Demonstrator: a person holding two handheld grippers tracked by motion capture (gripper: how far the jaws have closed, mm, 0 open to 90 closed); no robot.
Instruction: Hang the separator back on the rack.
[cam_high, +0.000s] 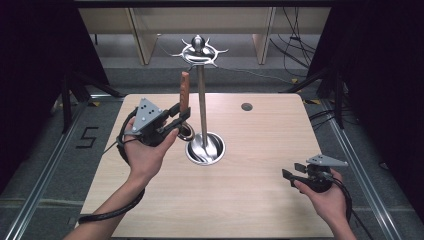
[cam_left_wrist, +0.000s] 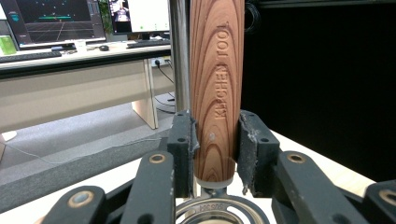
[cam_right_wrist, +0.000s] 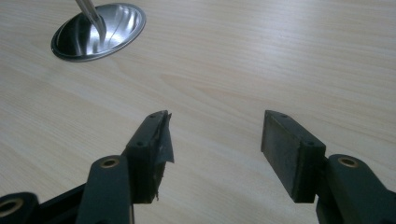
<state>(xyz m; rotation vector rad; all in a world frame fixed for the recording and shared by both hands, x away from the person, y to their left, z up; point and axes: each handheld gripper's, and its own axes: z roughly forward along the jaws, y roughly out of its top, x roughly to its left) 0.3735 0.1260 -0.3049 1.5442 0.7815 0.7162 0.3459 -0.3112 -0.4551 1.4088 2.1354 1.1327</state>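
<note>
A kitchen tool with a wooden handle (cam_high: 184, 91) stands upright in my left gripper (cam_high: 181, 118), which is shut on it just left of the metal rack's pole (cam_high: 202, 102). In the left gripper view the handle (cam_left_wrist: 217, 88) reads "KITCHEN TOOL" and sits clamped between the pads (cam_left_wrist: 183, 144), with a steel ring (cam_left_wrist: 219, 211) of the tool below it. The rack has a round steel base (cam_high: 205, 148) and a crown of hooks (cam_high: 199, 50) on top. My right gripper (cam_high: 291, 172) rests open low over the table's right side, nothing between its fingers (cam_right_wrist: 287, 147).
The light wooden table (cam_high: 250, 200) has a small dark round hole (cam_high: 246, 106) near its far edge. The rack's base (cam_right_wrist: 98, 30) lies ahead and left of the right gripper. Desks with monitors (cam_left_wrist: 56, 21) stand beyond the table; cables lie on the floor.
</note>
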